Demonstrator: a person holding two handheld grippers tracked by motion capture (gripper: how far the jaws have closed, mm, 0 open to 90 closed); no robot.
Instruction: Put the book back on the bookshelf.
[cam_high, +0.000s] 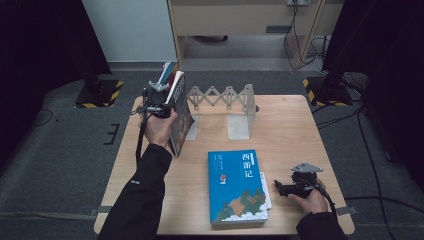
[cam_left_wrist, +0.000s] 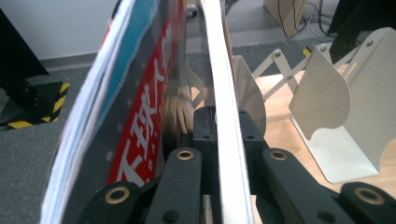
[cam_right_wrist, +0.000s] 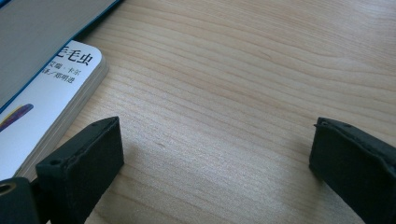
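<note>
The dark-covered paperback book with red lettering (cam_high: 181, 112) is standing nearly upright at the left end of the pale metal expanding bookend rack (cam_high: 225, 97), at the back of the light wooden table (cam_high: 290, 130). The left gripper (cam_high: 161, 102) is clamping that book: in the left gripper view its black jaws are pressing on either side of the white page edge (cam_left_wrist: 224, 140), with the red-lettered cover (cam_left_wrist: 149, 121) leaning away to one side. A further thin book or two is standing behind it, though their count cannot be made out. The right gripper (cam_high: 287, 187) is resting on the table near the front right with its jaws standing wide apart and nothing between them. Just beside it, the large blue hardcover book with white Chinese characters (cam_high: 236, 185) is lying flat on a smaller white rounded-corner book (cam_right_wrist: 51, 93). Judged from this, shelving is partly done: one book is being seated in the rack, two are waiting flat.
</note>
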